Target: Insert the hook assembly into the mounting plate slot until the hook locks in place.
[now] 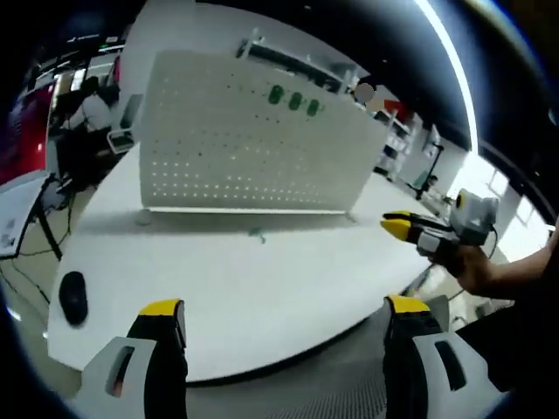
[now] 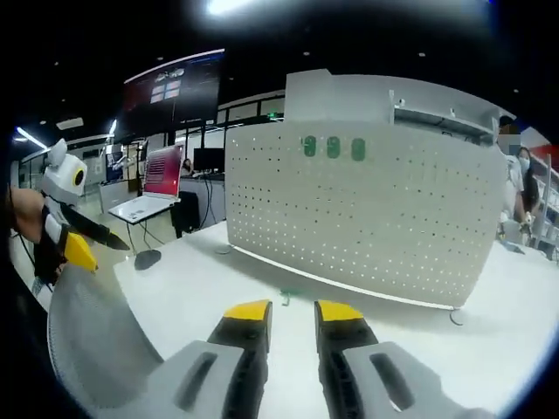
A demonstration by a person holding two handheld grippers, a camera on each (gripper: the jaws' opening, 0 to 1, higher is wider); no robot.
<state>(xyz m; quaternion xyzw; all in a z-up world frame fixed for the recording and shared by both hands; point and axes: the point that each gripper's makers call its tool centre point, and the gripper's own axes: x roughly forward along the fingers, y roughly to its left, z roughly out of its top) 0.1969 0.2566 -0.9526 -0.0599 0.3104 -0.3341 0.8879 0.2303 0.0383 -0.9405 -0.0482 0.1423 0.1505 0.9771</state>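
Standing upright across the middle of both views, a white perforated mounting plate (image 1: 253,144) (image 2: 367,209) is seen on a white table (image 1: 262,288), with a small green hook (image 1: 256,234) (image 2: 288,297) lying before it. The left gripper (image 1: 284,310) is held wide open and empty; the right gripper (image 2: 293,312) is nearly closed on nothing.

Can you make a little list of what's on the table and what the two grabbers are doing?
table: white table
board: white pegboard standing upright on it
green pieces on board: three green pieces near the top
small green thing: small green piece lying on the table before the board
mouse: black mouse near the table edge
left gripper: open, holding nothing
right gripper: jaws apart, holding nothing
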